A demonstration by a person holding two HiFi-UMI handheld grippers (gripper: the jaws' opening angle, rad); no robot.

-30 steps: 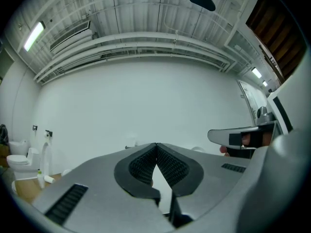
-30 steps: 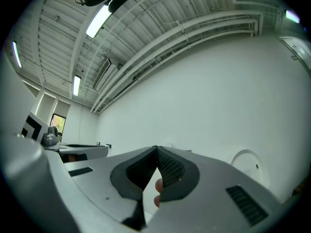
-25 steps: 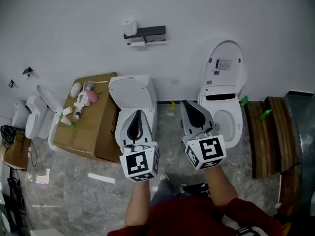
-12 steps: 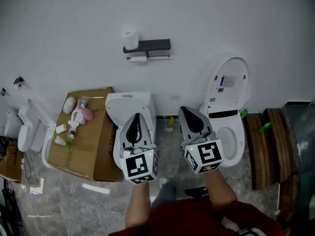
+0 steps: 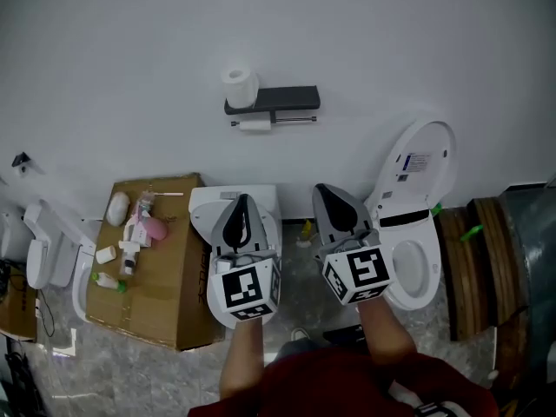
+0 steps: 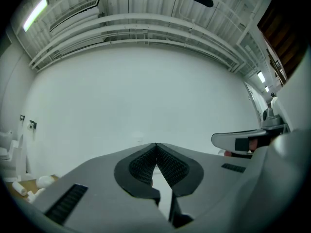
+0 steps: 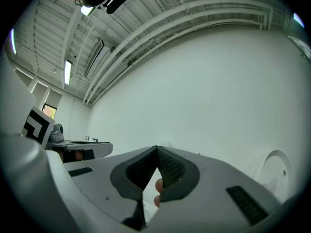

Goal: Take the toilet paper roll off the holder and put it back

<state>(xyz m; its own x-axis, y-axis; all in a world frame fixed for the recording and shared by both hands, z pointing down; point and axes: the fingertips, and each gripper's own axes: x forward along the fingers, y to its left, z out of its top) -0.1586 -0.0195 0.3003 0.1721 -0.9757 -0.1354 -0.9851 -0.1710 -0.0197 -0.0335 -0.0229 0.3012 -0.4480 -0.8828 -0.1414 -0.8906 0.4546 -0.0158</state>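
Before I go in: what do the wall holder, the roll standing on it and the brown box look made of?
The holder is a dark matt shelf, metal or plastic, I cannot tell; the thin bar under it glints like metal. The roll is white and dull, plainly paper. The box is dull brown with folded edges, likely cardboard.

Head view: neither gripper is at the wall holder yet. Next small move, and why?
Probably raise the left gripper toward the toilet paper roll atop the holder and open it: both it and the right gripper are shut and empty, well short of the wall.
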